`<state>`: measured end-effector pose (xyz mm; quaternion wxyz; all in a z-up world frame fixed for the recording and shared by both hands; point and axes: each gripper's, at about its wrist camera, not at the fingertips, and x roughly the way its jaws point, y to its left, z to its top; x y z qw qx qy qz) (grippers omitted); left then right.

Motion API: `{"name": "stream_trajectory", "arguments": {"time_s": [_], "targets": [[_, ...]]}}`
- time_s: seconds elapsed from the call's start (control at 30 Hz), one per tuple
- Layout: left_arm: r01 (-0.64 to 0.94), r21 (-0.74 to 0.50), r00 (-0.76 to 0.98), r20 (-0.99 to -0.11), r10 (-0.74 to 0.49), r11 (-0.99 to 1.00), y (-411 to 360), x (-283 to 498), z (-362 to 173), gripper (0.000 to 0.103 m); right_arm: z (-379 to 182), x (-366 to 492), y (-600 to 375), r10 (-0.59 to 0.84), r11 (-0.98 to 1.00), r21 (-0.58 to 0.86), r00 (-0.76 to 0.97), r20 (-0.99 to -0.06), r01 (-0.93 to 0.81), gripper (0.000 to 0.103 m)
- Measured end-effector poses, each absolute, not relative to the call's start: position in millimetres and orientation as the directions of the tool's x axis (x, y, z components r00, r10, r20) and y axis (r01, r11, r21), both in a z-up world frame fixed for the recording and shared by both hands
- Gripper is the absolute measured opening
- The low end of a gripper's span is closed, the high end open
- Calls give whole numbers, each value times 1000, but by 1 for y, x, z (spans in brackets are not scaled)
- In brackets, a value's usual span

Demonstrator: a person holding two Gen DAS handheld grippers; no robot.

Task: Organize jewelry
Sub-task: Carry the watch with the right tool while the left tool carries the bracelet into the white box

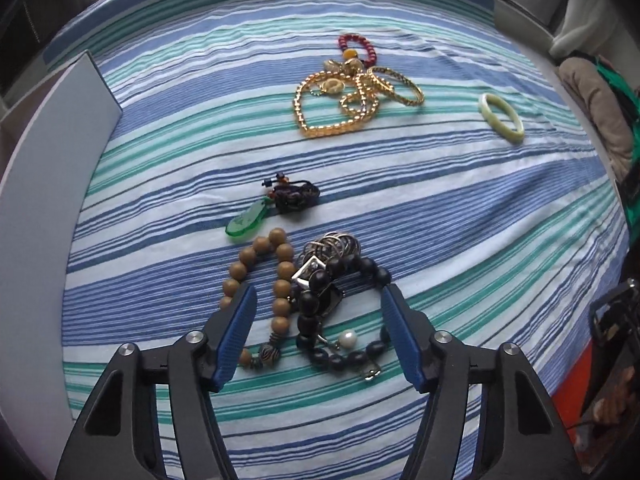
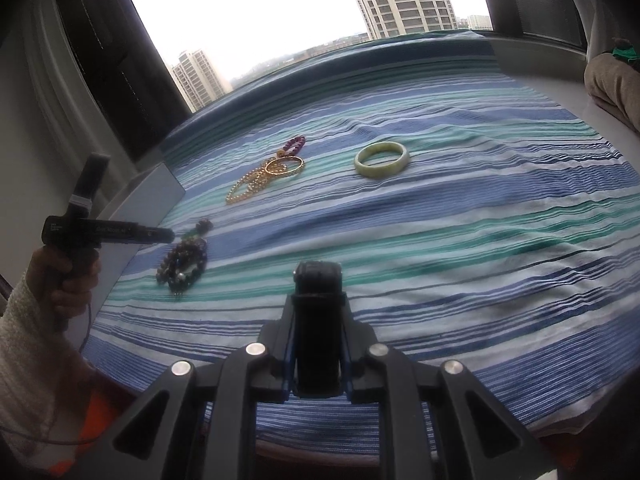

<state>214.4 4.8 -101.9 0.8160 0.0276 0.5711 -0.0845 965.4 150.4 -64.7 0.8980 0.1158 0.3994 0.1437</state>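
Setting: striped blue, teal and white cloth (image 1: 460,208) covered the surface beside a big window (image 2: 256,16) with tower blocks outside; a grey box wall (image 1: 52,152) stood to the left of the left tongs.
Left tongs (image 1: 316,298): spread, pointing steeply down, with nothing pinched; the tan wooden bead bracelet (image 1: 276,276) and black bead bracelet (image 1: 340,320) lay between the blue pads (image 1: 236,340), in a tangle with silver rings (image 1: 334,246).
Right tongs (image 2: 318,320): pressed together on a dark, narrow object I could not identify.
Beyond the left tongs: a green pendant on a dark cord (image 1: 244,222) just past the tangle, then the gold bead chains and bangles (image 1: 352,96) with a red bead bracelet (image 1: 356,50), further off.
Ahead of the right tongs: pale jade bangle (image 2: 382,158), alone.
Progress: pieces seemed loosely grouped by kind, yet none was visibly in the box; judged early to midway, with the bead tangle probably next.
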Motion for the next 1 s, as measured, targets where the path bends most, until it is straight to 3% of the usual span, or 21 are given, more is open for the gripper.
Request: {"name": "stream_trajectory", "arguments": {"time_s": [0.07, 0.13, 0.27, 0.73, 1.0], "targets": [[170, -31, 340, -936, -89, 985, 3, 216, -111, 46, -62, 962, 153, 355, 931, 320, 641, -680, -175, 18], [162, -19, 360, -930, -77, 987, 2, 218, -113, 38, -60, 958, 156, 355, 932, 313, 644, -678, -184, 18], [165, -47, 391, -914, -109, 985, 3, 219, -100, 9, -58, 950, 161, 343, 938, 291, 642, -686, -190, 18], [119, -312, 525, -786, -327, 943, 33, 166, -7, 9, -50, 948, 184, 363, 932, 277, 630, -687, -235, 18], [32, -342, 653, -704, -279, 939, 103, 132, 59, 9, -37, 950, 207, 370, 929, 247, 634, -680, -277, 18]]}}
